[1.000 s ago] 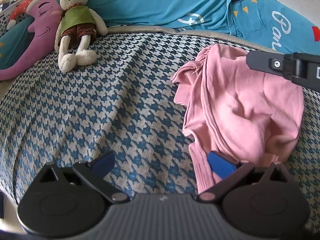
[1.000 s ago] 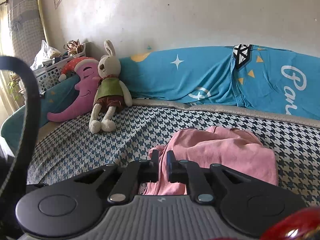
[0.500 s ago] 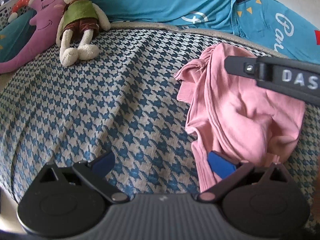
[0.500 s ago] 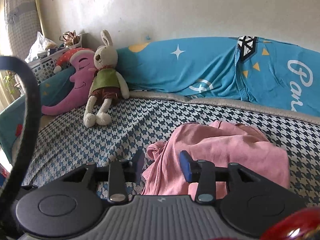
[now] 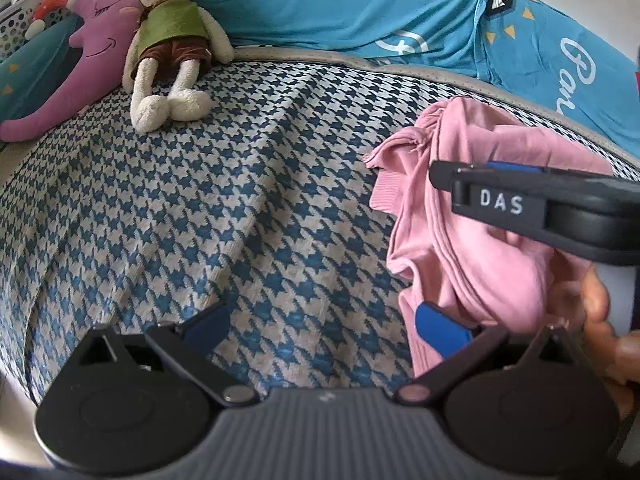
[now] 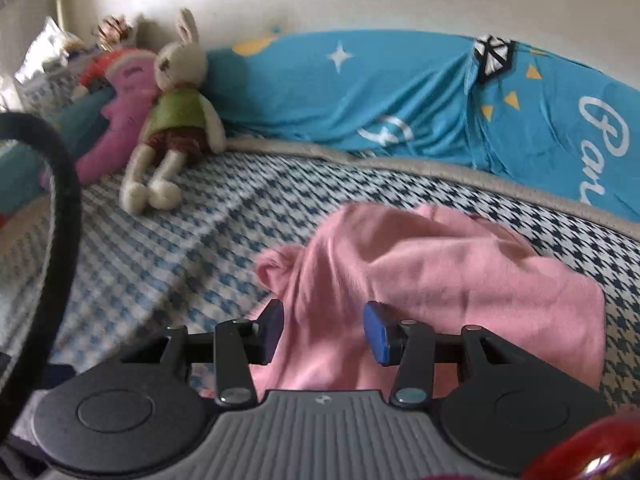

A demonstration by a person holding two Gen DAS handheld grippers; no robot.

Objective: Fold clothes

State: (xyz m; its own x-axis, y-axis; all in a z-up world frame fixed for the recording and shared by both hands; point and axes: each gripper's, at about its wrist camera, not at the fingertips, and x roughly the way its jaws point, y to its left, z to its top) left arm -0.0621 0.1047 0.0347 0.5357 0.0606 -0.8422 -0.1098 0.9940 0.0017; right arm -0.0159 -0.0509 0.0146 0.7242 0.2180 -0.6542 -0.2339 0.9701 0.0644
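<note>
Each gripper, the left gripper (image 5: 324, 326) and the right gripper (image 6: 323, 330), has a dark grey ribbed central housing at the bottom of the frame, flanked by two black round discs and black linkage arms fixed with round silver pivot screws. The fingers (image 5: 440, 328) end in blue pads, and a small pale logo sits on the top edge of each housing. Seen from the side at the right of the left wrist view, the right gripper shows a black body with white "DAS" lettering (image 5: 501, 202); a black cable (image 6: 60, 216) loops at the left of the right wrist view.
</note>
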